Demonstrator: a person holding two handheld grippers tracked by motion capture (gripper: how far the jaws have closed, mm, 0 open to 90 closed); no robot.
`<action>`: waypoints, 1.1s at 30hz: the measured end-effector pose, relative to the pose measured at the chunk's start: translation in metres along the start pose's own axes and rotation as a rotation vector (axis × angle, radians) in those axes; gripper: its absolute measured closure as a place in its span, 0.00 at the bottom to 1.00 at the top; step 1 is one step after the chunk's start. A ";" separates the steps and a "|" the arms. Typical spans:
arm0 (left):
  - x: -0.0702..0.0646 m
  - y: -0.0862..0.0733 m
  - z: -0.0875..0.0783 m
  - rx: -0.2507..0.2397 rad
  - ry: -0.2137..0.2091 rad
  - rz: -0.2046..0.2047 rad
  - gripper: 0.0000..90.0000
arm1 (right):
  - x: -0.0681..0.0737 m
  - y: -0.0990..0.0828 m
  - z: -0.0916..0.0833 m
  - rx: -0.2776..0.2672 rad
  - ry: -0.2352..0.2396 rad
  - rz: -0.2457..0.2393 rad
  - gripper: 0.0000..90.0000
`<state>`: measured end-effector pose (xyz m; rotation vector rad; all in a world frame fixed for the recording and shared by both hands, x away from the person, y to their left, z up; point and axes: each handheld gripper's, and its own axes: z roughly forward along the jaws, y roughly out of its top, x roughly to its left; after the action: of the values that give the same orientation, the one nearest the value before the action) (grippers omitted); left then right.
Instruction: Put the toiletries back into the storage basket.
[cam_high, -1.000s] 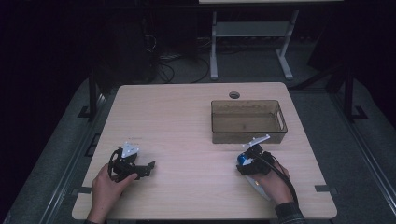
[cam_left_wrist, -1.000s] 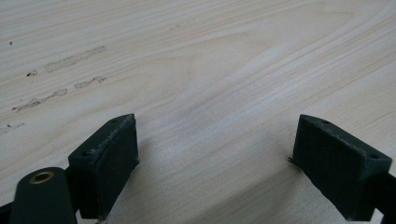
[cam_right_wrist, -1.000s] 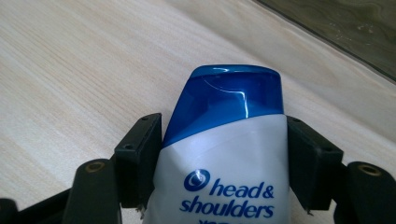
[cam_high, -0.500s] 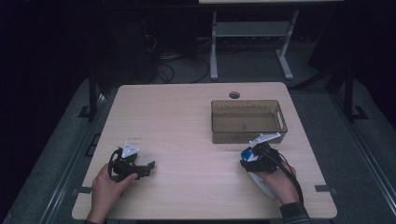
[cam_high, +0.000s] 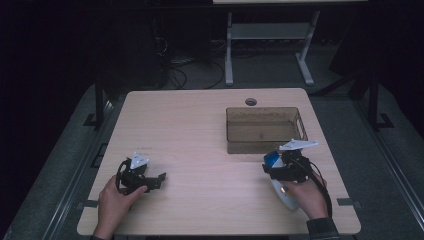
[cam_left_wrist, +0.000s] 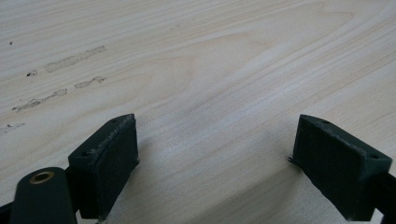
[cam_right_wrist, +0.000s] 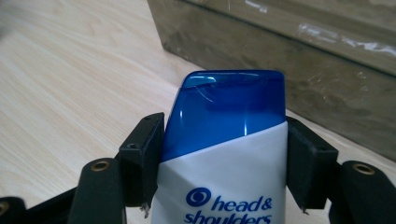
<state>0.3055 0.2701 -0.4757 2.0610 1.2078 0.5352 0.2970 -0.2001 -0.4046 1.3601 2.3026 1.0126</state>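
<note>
A white shampoo bottle (cam_right_wrist: 229, 140) with a blue cap sits between the jaws of my right gripper (cam_right_wrist: 226, 158), which is shut on it with a pad pressing each side just below the cap. In the high view that right gripper (cam_high: 272, 167) holds the bottle (cam_high: 288, 197) tilted above the table, close to the front wall of a brown see-through bin (cam_high: 250, 147). The cap points toward the bin (cam_right_wrist: 289, 65). My left gripper (cam_high: 159, 179) rests near the table's front left, open, and between its jaws (cam_left_wrist: 215, 163) there is only bare wood.
The light wooden table (cam_high: 200, 125) has a cable hole (cam_high: 251, 102) at its back edge behind the bin. A white desk frame (cam_high: 270, 35) and cables stand on the dark floor beyond the table.
My right hand has risen with the bottle and drifted a little toward the bin and the table's right. The left hand has stayed where it was.
</note>
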 end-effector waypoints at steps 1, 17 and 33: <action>0.000 0.000 0.000 0.000 0.000 0.000 0.14 | 0.000 0.000 -0.002 -0.010 0.001 0.005 0.41; 0.000 0.000 0.000 0.000 0.000 0.000 0.14 | -0.007 0.003 -0.027 -0.139 0.050 0.039 0.41; 0.000 0.000 0.000 0.000 0.000 0.000 0.14 | -0.013 0.011 -0.044 -0.277 0.094 0.023 0.41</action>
<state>0.3055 0.2702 -0.4756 2.0613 1.2078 0.5351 0.2867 -0.2264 -0.3668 1.2530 2.1145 1.3711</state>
